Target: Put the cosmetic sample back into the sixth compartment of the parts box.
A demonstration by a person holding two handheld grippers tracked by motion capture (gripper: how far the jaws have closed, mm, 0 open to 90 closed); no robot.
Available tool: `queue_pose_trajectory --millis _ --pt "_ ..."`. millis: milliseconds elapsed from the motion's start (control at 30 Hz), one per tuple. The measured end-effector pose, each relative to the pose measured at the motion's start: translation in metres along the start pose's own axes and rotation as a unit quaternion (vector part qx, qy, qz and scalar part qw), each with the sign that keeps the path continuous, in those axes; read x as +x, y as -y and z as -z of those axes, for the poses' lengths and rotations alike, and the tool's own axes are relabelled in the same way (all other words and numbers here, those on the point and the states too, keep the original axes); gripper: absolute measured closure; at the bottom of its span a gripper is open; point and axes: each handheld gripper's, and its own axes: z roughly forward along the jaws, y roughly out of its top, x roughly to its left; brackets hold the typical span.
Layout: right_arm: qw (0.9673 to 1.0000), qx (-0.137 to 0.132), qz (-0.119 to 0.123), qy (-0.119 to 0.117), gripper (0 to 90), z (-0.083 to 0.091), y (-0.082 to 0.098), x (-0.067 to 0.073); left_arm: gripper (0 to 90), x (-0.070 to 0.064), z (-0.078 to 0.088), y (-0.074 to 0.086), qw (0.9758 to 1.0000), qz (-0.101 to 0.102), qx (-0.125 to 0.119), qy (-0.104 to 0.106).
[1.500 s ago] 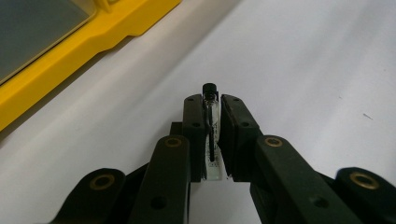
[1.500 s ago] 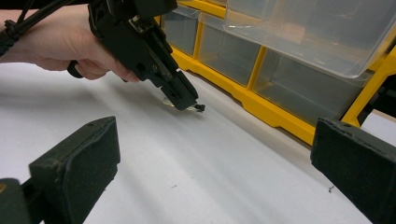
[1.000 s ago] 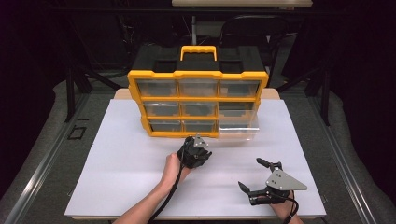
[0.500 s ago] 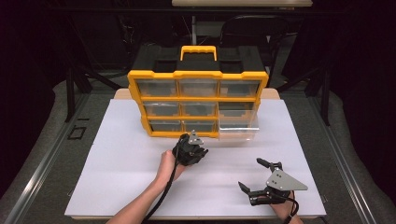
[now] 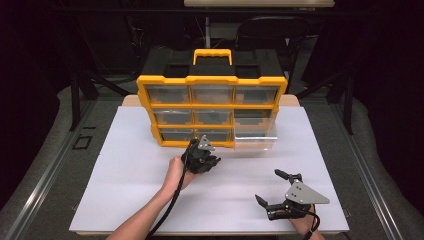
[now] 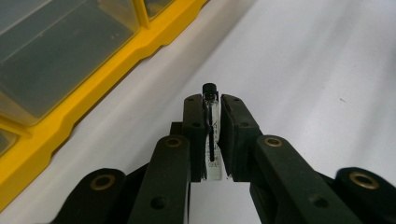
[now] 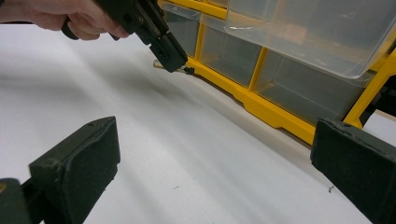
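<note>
Left tongs [image 6: 212,135] clamped on a slim glass vial [image 6: 211,126]; right tongs [image 5: 281,192] gape apart. Any slackening could drop the vial.

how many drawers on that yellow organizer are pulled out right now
1. The clear drawer at the bottom right of the yellow organizer is pulled out toward the person; the other eight sit flush in the three rows.
</note>
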Motion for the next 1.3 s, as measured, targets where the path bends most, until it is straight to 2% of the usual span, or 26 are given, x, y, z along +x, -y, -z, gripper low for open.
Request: queue_pose_trajectory --millis 400,633,900,1300 --pt "1.0000 -0.001 -0.003 -0.001 0.8 0.001 0.000 0.000 81.0 0.007 0.010 -0.008 0.9999 -0.011 0.001 0.004" --pt "1.0000 -0.001 -0.002 -0.002 0.7 0.000 0.000 -0.001 81.0 0.012 0.016 -0.012 0.9997 -0.020 0.004 0.015" --pt "1.0000 0.002 -0.002 -0.002 0.7 0.000 0.000 -0.001 81.0 0.017 0.021 -0.019 0.9994 -0.027 0.021 0.009" --pt "1.0000 0.002 -0.004 -0.004 0.7 0.000 0.001 -0.001 81.0 0.021 0.034 -0.029 0.9991 -0.037 0.017 0.009"
